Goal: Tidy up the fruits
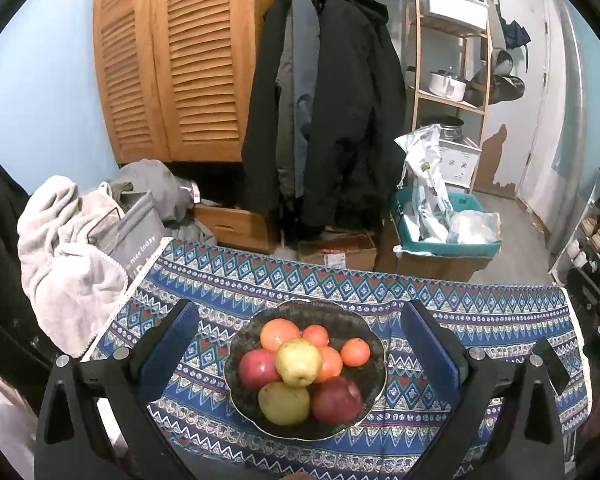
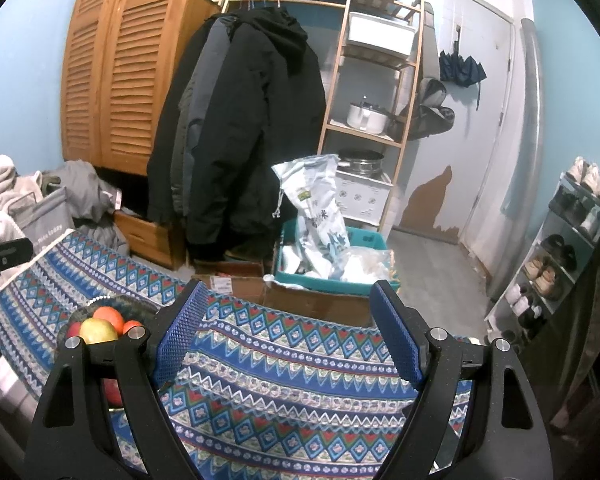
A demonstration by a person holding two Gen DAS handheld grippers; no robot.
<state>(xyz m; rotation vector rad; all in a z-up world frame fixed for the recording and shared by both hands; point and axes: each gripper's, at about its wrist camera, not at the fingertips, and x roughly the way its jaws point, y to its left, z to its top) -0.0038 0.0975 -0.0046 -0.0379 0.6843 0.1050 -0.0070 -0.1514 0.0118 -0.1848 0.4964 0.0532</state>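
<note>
The bowl [image 1: 374, 376] of fruit sits on the patterned tablecloth [image 1: 480, 320] between the spread, empty fingers of the left gripper [image 1: 300, 316], while the right gripper [image 2: 288, 304], also released, has it at nine o'clock.

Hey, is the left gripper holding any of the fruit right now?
No, the left gripper is open, hovering above the bowl with nothing between its pads.

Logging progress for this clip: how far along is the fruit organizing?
Nothing looks sorted yet: oranges, apples and pears all sit piled in the dark bowl. Nothing is in hand; the left gripper is open around the bowl, and the right gripper is open over bare tablecloth. All the sorting remains.
</note>
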